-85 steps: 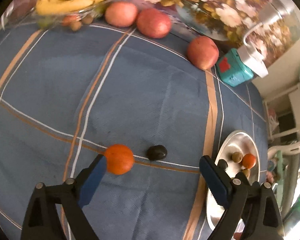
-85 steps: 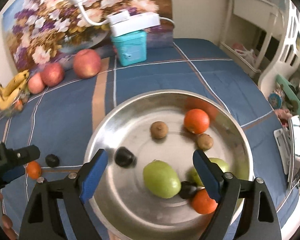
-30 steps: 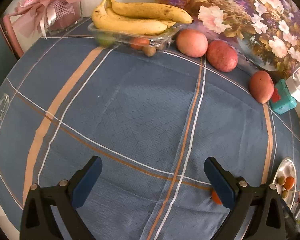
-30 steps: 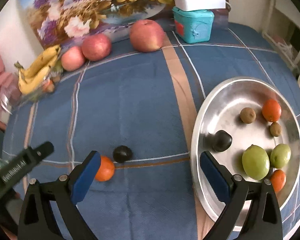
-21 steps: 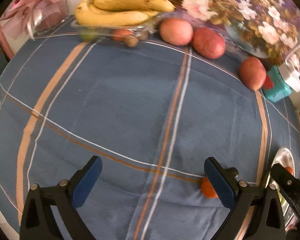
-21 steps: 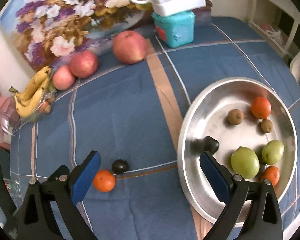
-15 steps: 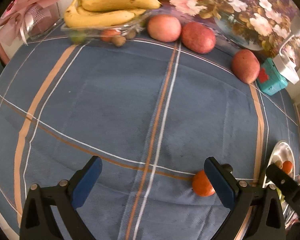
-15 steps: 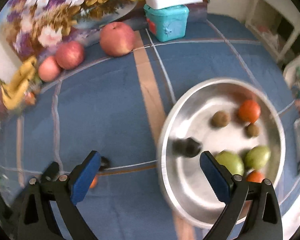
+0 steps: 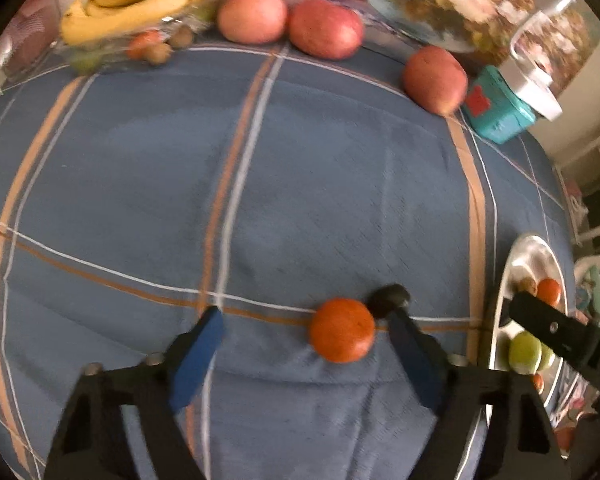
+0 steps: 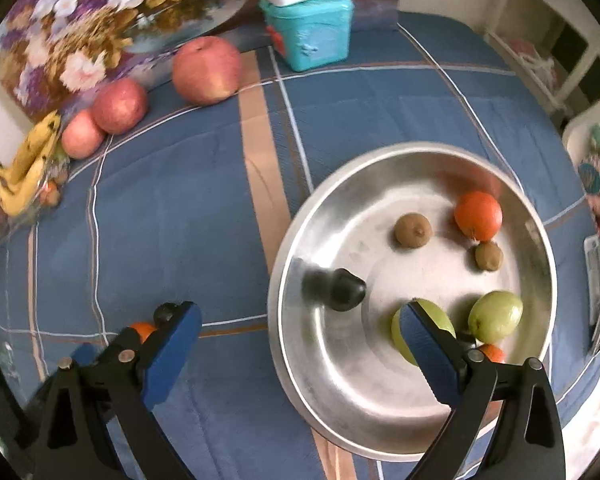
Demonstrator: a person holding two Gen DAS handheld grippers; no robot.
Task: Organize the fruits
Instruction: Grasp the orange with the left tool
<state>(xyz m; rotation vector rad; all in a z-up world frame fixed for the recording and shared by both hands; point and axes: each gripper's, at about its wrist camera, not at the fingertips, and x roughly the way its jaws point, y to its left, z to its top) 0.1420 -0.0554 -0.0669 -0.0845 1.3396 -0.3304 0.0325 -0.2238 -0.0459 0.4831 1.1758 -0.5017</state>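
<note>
We note the left claw (image 9: 304, 332) closing, its pads not yet pressing the orange (image 9: 342, 330) between them: round, bright, smooth, resting on the cloth (image 9: 140, 184) left of the bowl (image 10: 296, 248), a dark fruit (image 9: 388, 299) touching it. The right claw (image 10: 300, 340) stands released over the bowl's rim.

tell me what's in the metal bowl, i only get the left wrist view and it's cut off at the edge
observer: the bowl holds a dark fruit near its left wall, which your view hides.
operator: is the right gripper carrying anything
observer: no, the right gripper is open, with nothing between its fingers.
operator: any room left in there
observer: yes, the near part of the bowl floor is bare metal.
</note>
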